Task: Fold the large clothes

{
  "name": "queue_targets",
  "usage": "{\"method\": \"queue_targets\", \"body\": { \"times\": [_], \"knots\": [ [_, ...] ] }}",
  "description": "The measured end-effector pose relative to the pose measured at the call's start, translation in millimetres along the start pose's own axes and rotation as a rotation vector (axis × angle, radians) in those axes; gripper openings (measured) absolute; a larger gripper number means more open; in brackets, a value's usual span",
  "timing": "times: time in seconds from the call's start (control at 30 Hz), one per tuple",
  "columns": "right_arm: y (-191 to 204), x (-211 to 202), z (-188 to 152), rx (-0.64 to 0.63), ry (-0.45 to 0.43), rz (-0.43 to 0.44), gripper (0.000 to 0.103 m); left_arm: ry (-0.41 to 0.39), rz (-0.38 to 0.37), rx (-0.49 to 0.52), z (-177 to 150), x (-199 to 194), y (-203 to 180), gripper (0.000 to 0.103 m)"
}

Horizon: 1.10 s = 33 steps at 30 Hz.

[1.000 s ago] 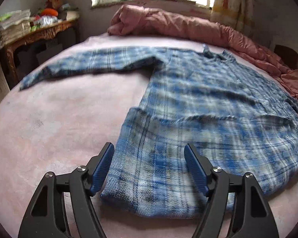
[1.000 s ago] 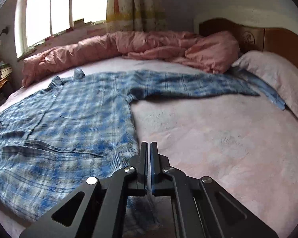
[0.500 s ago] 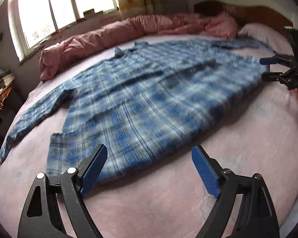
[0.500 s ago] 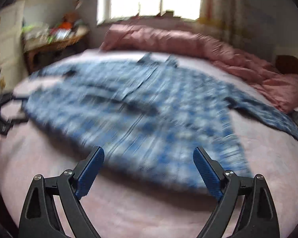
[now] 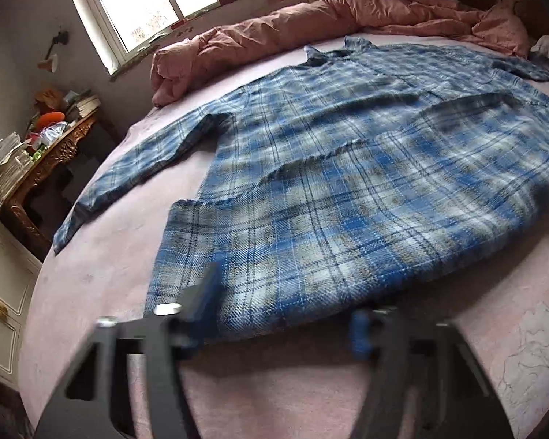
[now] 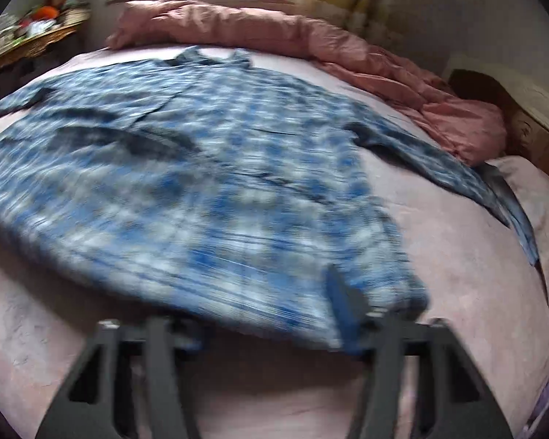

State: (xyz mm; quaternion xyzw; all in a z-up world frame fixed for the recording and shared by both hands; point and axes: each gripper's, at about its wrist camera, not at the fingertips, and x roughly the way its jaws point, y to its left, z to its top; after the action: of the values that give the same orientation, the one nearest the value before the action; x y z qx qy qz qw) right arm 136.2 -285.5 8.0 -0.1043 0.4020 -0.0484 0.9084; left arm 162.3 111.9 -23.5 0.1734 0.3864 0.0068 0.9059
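Observation:
A large blue plaid shirt (image 5: 347, 183) lies spread flat on the pink bed sheet (image 5: 91, 274), collar toward the window and both sleeves stretched out. My left gripper (image 5: 282, 318) is at the shirt's bottom hem near its left corner. Its jaws are closing, blurred, still apart, with the hem edge between them. In the right wrist view the shirt (image 6: 201, 183) is motion-blurred. My right gripper (image 6: 271, 325) is at the hem near the right corner. Its jaws are also closing but still apart, with the cloth edge between them.
A rumpled pink duvet (image 5: 274, 33) is piled along the far edge of the bed under the window. A carved wooden side table (image 5: 47, 153) full of clutter and a white cabinet (image 5: 0, 285) stand to the left. A pillow (image 6: 530, 190) and wooden headboard (image 6: 530, 135) are at the right.
Both views have swung round to face the shirt's bottom hem. The right gripper went from shut to wide open, then narrowed. The left gripper's jaws have narrowed too.

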Motion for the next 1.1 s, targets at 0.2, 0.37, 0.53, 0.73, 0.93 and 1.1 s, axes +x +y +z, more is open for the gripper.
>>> {"method": "queue_targets", "body": {
  "times": [0.2, 0.37, 0.53, 0.73, 0.93, 1.1],
  "knots": [
    [-34, -2, 1, 0.142, -0.012, 0.070, 0.006, -0.043, -0.046, -0.068, 1, -16, 12, 0.003],
    [-37, -21, 1, 0.114, -0.056, 0.015, 0.005, -0.062, -0.051, -0.047, 1, -33, 4, 0.002],
    [-50, -13, 7, 0.189, -0.041, 0.091, 0.005, -0.031, -0.078, -0.073, 13, -24, 9, 0.003],
    [-56, -2, 55, 0.186, -0.073, 0.098, 0.005, -0.028, -0.084, -0.108, 71, -11, 27, 0.003],
    [-58, 38, 124, 0.234, -0.070, 0.063, 0.005, -0.033, -0.032, -0.140, 142, 30, 42, 0.003],
    [-44, 98, 163, 0.222, -0.020, 0.005, 0.005, 0.026, -0.026, -0.180, 169, 85, 45, 0.003]
  ]
}}
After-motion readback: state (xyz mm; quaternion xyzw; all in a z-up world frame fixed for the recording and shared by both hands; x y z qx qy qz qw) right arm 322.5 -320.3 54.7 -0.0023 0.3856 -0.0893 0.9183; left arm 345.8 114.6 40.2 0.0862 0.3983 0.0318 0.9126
